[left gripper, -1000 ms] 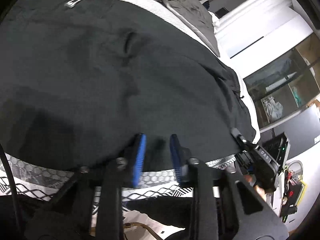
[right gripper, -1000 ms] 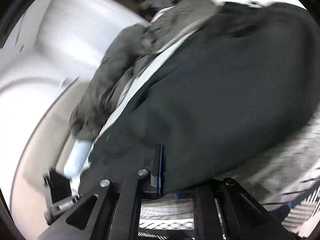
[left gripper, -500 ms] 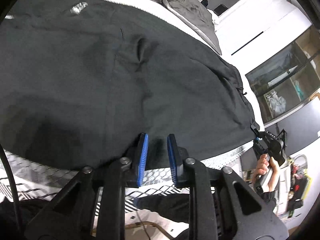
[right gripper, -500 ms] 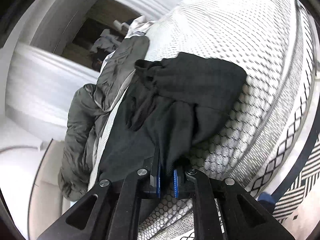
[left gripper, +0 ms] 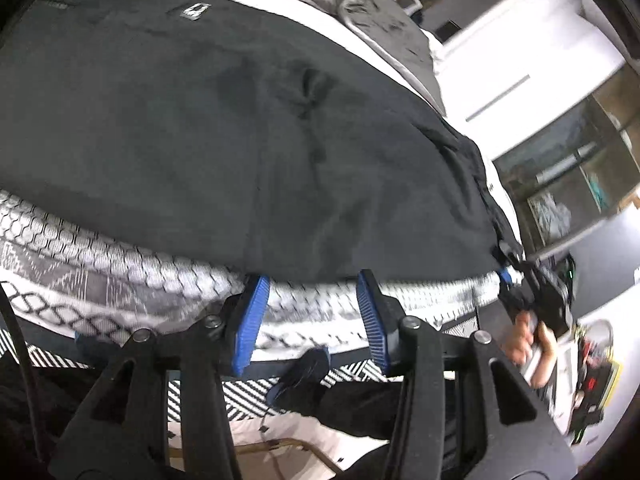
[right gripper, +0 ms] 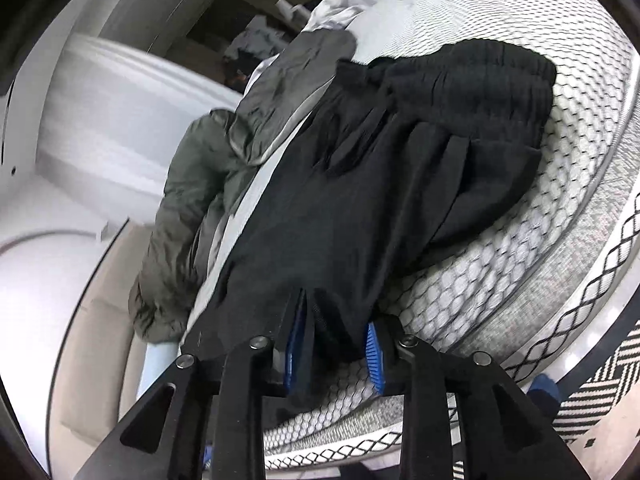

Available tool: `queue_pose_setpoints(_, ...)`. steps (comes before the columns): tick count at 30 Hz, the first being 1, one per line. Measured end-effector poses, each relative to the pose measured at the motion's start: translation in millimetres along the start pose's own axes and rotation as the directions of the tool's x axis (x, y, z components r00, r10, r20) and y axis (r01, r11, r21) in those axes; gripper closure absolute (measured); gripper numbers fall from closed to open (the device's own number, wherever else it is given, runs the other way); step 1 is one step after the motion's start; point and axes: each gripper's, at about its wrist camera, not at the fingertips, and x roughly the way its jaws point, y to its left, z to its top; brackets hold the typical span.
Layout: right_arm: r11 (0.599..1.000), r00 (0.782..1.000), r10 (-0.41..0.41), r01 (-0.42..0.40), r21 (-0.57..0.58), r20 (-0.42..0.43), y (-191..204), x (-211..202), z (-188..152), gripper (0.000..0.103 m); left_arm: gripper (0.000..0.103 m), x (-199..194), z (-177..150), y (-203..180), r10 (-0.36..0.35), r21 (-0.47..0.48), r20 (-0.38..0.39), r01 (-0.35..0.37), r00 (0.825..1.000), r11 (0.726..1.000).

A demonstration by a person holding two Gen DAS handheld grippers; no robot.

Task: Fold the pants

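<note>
The black pants lie spread on a mattress with a honeycomb pattern, filling the middle and upper left of the left wrist view. The left gripper sits at the bottom middle. Its jaws have just been opening and stand apart, with nothing between them. The right gripper has just been opening too. The pants' edge hangs loosely between its blue pads. A grey jacket lies at the left.

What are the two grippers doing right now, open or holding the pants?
Left gripper: open, jaws just widened, nothing between them; black pants edge lies just beyond.
Right gripper: open, jaws just widened, pants fabric hangs loosely between its pads.
</note>
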Motion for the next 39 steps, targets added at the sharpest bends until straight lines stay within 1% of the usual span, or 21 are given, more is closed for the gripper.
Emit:
queue_pose_setpoints(3, 1.000, 1.000, 0.022, -0.022, 0.018, 0.005, -4.2, -3.8, -1.6, 0.074, 0.062, 3.1, 6.4, 12.2, -0.044, -0.065, 0.008, 0.045, 0.999, 0.997)
queue_pose_setpoints(5, 0.998, 0.999, 0.033, -0.034, 0.046, 0.011, -10.6, -7.1, -0.6, 0.074, 0.062, 2.5, 10.1, 16.3, -0.056, -0.080, 0.006, 0.056, 0.998, 0.995)
queue_pose_setpoints(7, 0.998, 0.999, 0.030, -0.031, 0.057, 0.022, -14.3, -10.8, 0.7, 0.073, 0.062, -2.8, 11.8, 19.0, -0.049, -0.075, 0.027, 0.051, 0.998, 0.996)
queue_pose_setpoints(10, 0.998, 0.999, 0.027, -0.029, 0.061, 0.038, -16.2, -16.3, 2.1, 0.073, 0.062, -17.4, 16.1, 23.8, -0.022, -0.059, 0.067, 0.025, 0.998, 0.998)
queue_pose_setpoints(11, 0.998, 0.999, 0.024, -0.027, 0.061, 0.041, -15.6, -17.0, 2.7, 0.073, 0.062, -21.4, 19.1, 25.7, 0.000, -0.049, 0.084, 0.004, 0.996, 0.999)
queue_pose_setpoints(13, 0.998, 0.999, 0.021, -0.023, 0.060, 0.039, -15.3, -17.4, 2.8, 0.073, 0.062, -33.7, 25.1, 30.5, 0.072, -0.029, 0.138, -0.068, 0.988, 0.997)
queue_pose_setpoints(15, 0.998, 0.999, 0.019, -0.021, 0.059, 0.038, -15.1, -17.2, 3.0, 0.073, 0.062, -43.5, 36.7, 40.5, 0.111, -0.049, 0.181, -0.104, 0.977, 0.993)
queue_pose_setpoints(16, 0.998, 0.999, 0.015, -0.018, 0.058, 0.038, -13.9, -17.8, 1.6, 0.073, 0.065, -47.0, 43.2, 46.4, 0.119, -0.064, 0.197, -0.109, 0.973, 0.992)
queue_pose_setpoints(17, 0.999, 0.999, 0.007, -0.009, 0.051, 0.037, -12.9, -17.8, 1.2, 0.073, 0.076, -49.6, 48.7, 51.3, 0.139, -0.079, 0.217, -0.124, 0.966, 0.989)
queue_pose_setpoints(18, 0.999, 0.999, 0.001, -0.003, 0.040, 0.034, -11.0, -17.1, 1.0, 0.071, 0.084, -52.0, 55.0, 56.8, 0.182, -0.085, 0.237, -0.166, 0.954, 0.982)
queue_pose_setpoints(19, 1.000, 1.000, -0.001, 0.000, 0.031, 0.031, -9.6, -16.4, 0.3, 0.070, 0.095, -53.5, 59.5, 59.9, 0.207, -0.084, 0.245, -0.191, 0.947, 0.978)
queue_pose_setpoints(21, 1.000, 0.999, -0.012, 0.012, 0.018, 0.030, -7.0, -13.9, 0.5, 0.070, 0.097, -61.4, 63.2, 77.6, 0.191, -0.113, 0.255, -0.166, 0.948, 0.980)
queue_pose_setpoints(23, 0.999, 0.997, -0.034, 0.034, -0.002, 0.063, -3.6, -16.4, 1.1, 0.074, 0.097, -67.6, 64.2, 88.8, 0.191, -0.139, 0.262, -0.158, 0.946, 0.978)
queue_pose_setpoints(24, 0.998, 0.994, -0.055, 0.056, -0.012, 0.090, -3.1, -19.7, 2.0, 0.079, 0.097, -71.9, 65.4, 95.4, 0.184, -0.154, 0.265, -0.147, 0.947, 0.977)
queue_pose_setpoints(25, 0.997, 0.990, -0.080, 0.082, -0.014, 0.115, -4.3, -23.6, 3.7, 0.080, 0.097, -75.9, 64.5, 101.4, 0.177, -0.164, 0.265, -0.137, 0.948, 0.977)
queue_pose_setpoints(29, 0.990, 0.980, -0.127, 0.116, 0.074, 0.156, -24.8, -34.0, 11.8, 0.080, 0.094, -83.9, 59.8, 118.9, 0.187, -0.179, 0.252, -0.145, 0.949, 0.973)
queue_pose_setpoints(31, 0.990, 0.981, -0.119, 0.106, 0.094, 0.153, -30.3, -35.3, 14.6, 0.079, 0.092, -80.9, 57.5, 114.1, 0.216, -0.161, 0.254, -0.179, 0.943, 0.971)
queue_pose_setpoints(33, 0.991, 0.985, -0.101, 0.088, 0.099, 0.139, -30.8, -33.3, 14.5, 0.079, 0.091, -84.3, 52.7, 108.6, 0.218, -0.130, 0.257, -0.190, 0.941, 0.973)
queue_pose_setpoints(34, 0.992, 0.988, -0.089, 0.076, 0.099, 0.130, -30.6, -32.1, 14.4, 0.075, 0.087, -87.6, 50.8, 108.1, 0.213, -0.125, 0.260, -0.186, 0.942, 0.975)
queue_pose_setpoints(37, 0.995, 0.993, -0.057, 0.047, 0.092, 0.108, -27.1, -28.3, 12.8, 0.070, 0.077, -100.2, 51.3, 121.4, 0.210, -0.173, 0.278, -0.166, 0.937, 0.971)
queue_pose_setpoints(39, 0.995, 0.992, -0.057, 0.047, 0.090, 0.109, -27.0, -28.8, 13.2, 0.070, 0.075, -107.7, 52.1, 134.7, 0.219, -0.221, 0.285, -0.158, 0.933, 0.962)
